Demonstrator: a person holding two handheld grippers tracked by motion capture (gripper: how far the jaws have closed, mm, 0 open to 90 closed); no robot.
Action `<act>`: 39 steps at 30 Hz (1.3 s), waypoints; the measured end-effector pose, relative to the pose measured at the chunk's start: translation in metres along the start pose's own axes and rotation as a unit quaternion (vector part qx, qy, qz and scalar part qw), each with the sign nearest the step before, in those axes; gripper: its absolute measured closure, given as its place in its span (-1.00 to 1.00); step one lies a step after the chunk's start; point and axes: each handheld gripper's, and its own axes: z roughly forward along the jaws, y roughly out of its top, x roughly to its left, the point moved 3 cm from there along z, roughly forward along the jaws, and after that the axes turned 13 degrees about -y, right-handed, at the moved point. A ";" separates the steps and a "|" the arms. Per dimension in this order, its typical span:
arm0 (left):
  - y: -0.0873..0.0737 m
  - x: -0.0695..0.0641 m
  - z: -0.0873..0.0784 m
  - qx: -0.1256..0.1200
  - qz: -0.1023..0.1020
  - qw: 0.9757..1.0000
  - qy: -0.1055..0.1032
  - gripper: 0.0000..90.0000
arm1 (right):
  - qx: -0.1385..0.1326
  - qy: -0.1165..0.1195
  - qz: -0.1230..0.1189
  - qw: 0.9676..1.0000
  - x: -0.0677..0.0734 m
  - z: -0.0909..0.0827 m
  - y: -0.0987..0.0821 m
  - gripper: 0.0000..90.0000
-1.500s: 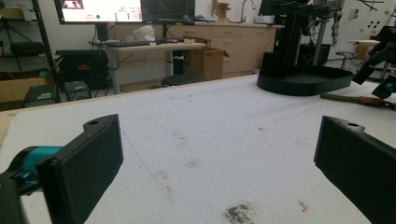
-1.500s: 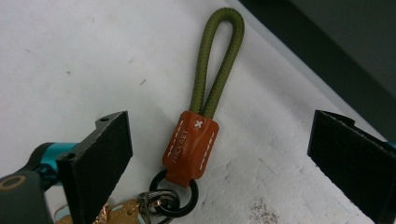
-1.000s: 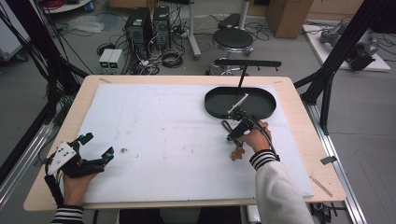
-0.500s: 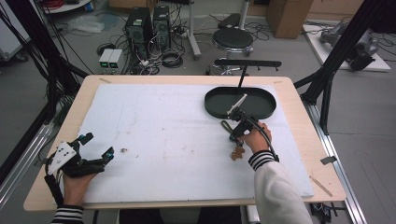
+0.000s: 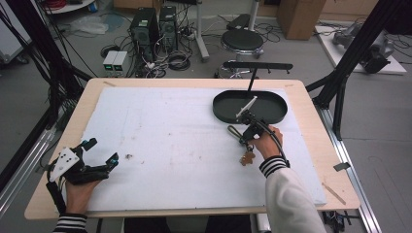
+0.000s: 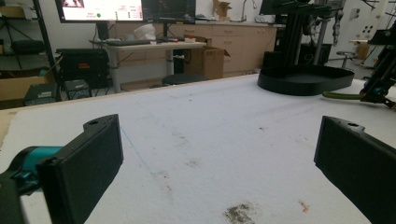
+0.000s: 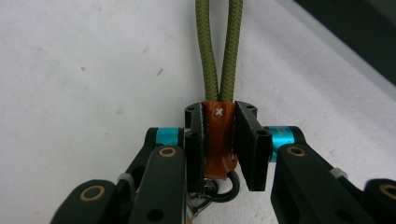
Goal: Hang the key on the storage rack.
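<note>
Clamped tight in the right gripper (image 7: 219,140), low centre of its own view: one orange tab (image 7: 218,140) stamped with a small white x, the only mark legible, joining the two strands of one green cord loop (image 7: 218,51) that runs up out of frame, with one metal ring (image 7: 229,189) hanging below the tab. Seen from above at right of centre: that loop (image 5: 234,131) flat on the white mat (image 5: 170,131), one brown charm (image 5: 247,158) by the hand (image 5: 266,144), one black oval tray (image 5: 272,114) just beyond. Spread wide over bare mat at lower left: the left gripper (image 5: 99,153), holding nothing.
</note>
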 end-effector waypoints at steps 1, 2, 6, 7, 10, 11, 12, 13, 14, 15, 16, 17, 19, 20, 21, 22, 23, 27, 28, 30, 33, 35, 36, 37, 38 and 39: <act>0.000 0.000 0.000 0.000 0.000 1.000 0.000 -0.96 | -0.005 0.003 0.003 1.000 -0.001 -0.002 0.000 0.66; 0.000 0.000 0.000 0.000 -0.001 1.000 0.000 -0.96 | -0.012 0.005 0.004 1.000 -0.003 -0.003 -0.001 0.66; 0.000 0.000 0.000 0.000 -0.001 1.000 0.000 -0.96 | -0.042 0.004 0.009 0.999 -0.010 -0.012 -0.003 0.66; 0.000 0.000 0.000 0.000 -0.001 1.000 0.000 -0.96 | -0.053 0.004 0.010 0.999 -0.012 -0.015 -0.003 0.66; 0.000 0.000 0.000 0.000 -0.001 1.000 0.000 -0.96 | -0.088 0.008 0.022 0.996 -0.019 -0.024 -0.005 0.66; 0.000 0.000 0.000 0.000 -0.001 1.000 0.000 -0.96 | -0.098 0.010 0.025 0.995 -0.021 -0.027 -0.006 0.65; 0.000 0.000 0.000 0.000 0.000 1.000 0.000 -0.96 | -0.108 0.010 0.028 0.994 -0.023 -0.030 -0.006 0.66; 0.000 0.000 0.000 0.000 0.000 1.000 0.000 -0.96 | -0.119 0.010 0.033 0.992 -0.025 -0.033 -0.007 0.65; 0.000 0.000 0.000 0.000 0.000 1.000 0.000 -0.96 | -0.127 0.013 0.037 0.991 -0.026 -0.035 -0.007 0.65; 0.000 0.000 0.000 0.001 0.000 1.000 0.000 -0.96 | -0.138 0.014 0.040 0.990 -0.028 -0.037 -0.008 0.65; 0.000 0.000 0.000 0.001 0.001 1.000 0.000 -0.96 | -0.146 0.011 0.041 0.988 -0.029 -0.039 -0.008 0.65; 0.000 0.000 0.000 0.001 0.001 1.000 0.000 -0.96 | -0.152 0.006 0.042 0.988 -0.030 -0.041 -0.008 0.65; 0.000 0.000 0.000 0.001 0.001 1.000 0.000 -0.96 | -0.162 0.000 0.045 0.986 -0.031 -0.044 -0.008 0.65; 0.000 0.000 0.000 0.001 0.001 1.000 0.000 -0.96 | -0.168 -0.002 0.044 0.985 -0.032 -0.045 -0.008 0.65; 0.000 0.000 0.000 0.001 0.001 1.000 0.000 -0.96 | -0.175 -0.003 0.044 0.984 -0.032 -0.046 -0.007 0.65; 0.000 0.000 0.000 0.000 0.001 1.000 0.000 -0.96 | -0.182 0.000 0.048 0.982 -0.032 -0.047 -0.007 0.65; 0.000 0.000 0.000 0.000 0.001 1.000 0.000 -0.96 | -0.189 0.000 0.049 0.981 -0.033 -0.048 -0.007 0.65; 0.000 -0.001 0.000 -0.001 0.002 1.000 0.000 -0.96 | -0.221 -0.014 0.055 0.974 -0.037 -0.054 -0.005 0.65; 0.000 -0.001 0.000 -0.001 0.002 1.000 0.000 -0.96 | -0.229 -0.016 0.059 0.972 -0.038 -0.056 -0.005 0.65; 0.000 -0.001 0.000 -0.001 0.003 1.000 0.001 -0.96 | -0.247 -0.023 0.069 0.966 -0.042 -0.059 -0.005 0.65; 0.000 -0.001 0.000 -0.001 0.002 1.000 0.001 -0.96 | -0.266 -0.032 0.086 0.960 -0.048 -0.063 -0.004 0.65; 0.000 -0.001 0.000 -0.001 0.003 1.000 0.001 -0.96 | -0.275 -0.037 0.096 0.956 -0.053 -0.067 -0.003 0.65; 0.000 -0.001 0.000 -0.001 0.003 1.000 0.002 -0.96 | -0.281 -0.038 0.099 0.954 -0.055 -0.069 -0.002 0.65; 0.000 -0.001 0.000 0.000 0.004 1.000 0.002 -0.96 | -0.285 -0.033 0.105 0.952 -0.058 -0.070 -0.001 0.65; 0.000 -0.001 0.000 0.001 0.006 1.000 0.002 -0.96 | -0.291 -0.028 0.110 0.950 -0.061 -0.072 0.000 0.65; 0.000 -0.001 0.000 0.001 0.006 1.000 0.002 -0.96 | -0.297 -0.026 0.115 0.948 -0.063 -0.074 0.002 0.65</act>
